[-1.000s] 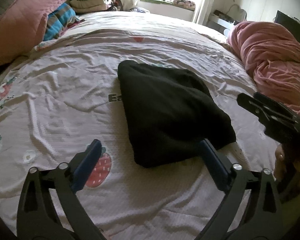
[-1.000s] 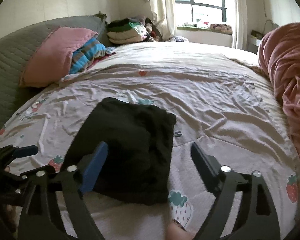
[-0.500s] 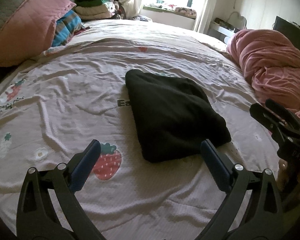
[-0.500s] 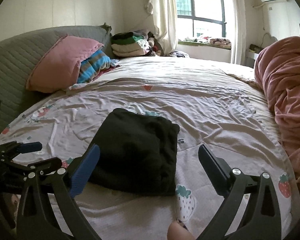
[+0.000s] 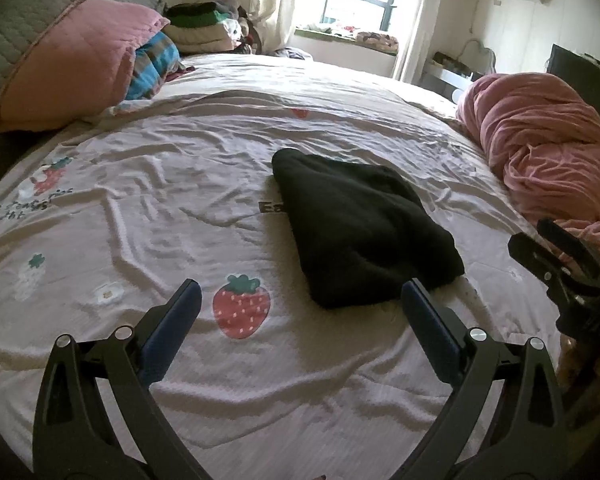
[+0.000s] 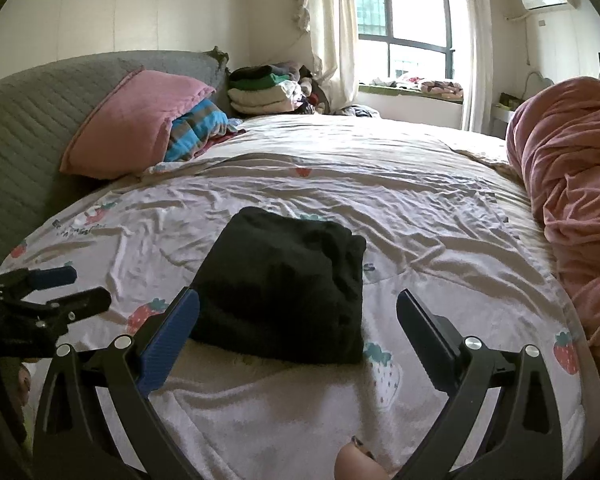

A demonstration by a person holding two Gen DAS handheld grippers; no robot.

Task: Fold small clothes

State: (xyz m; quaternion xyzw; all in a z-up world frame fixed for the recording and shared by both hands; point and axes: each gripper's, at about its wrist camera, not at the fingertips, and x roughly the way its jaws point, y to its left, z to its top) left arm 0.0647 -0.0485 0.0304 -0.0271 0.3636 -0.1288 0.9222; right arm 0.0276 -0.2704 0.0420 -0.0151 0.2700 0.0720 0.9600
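A black garment (image 5: 360,228) lies folded into a compact bundle on the strawberry-print bedsheet (image 5: 160,208); it also shows in the right wrist view (image 6: 284,284). My left gripper (image 5: 300,300) is open and empty, held above the sheet just in front of the bundle's near edge. My right gripper (image 6: 298,312) is open and empty, hovering in front of the bundle on its other side. Each gripper shows at the edge of the other's view: the right one (image 5: 560,264) and the left one (image 6: 56,296).
A pink pillow (image 5: 72,64) and a striped blue cloth (image 5: 156,64) lie at the head of the bed. A stack of folded clothes (image 6: 264,88) sits by the curtain. A bunched pink blanket (image 5: 540,140) lies along the right side.
Both grippers have pulled back and risen from the folded black garment, which stays in place on the sheet. Both stay open.
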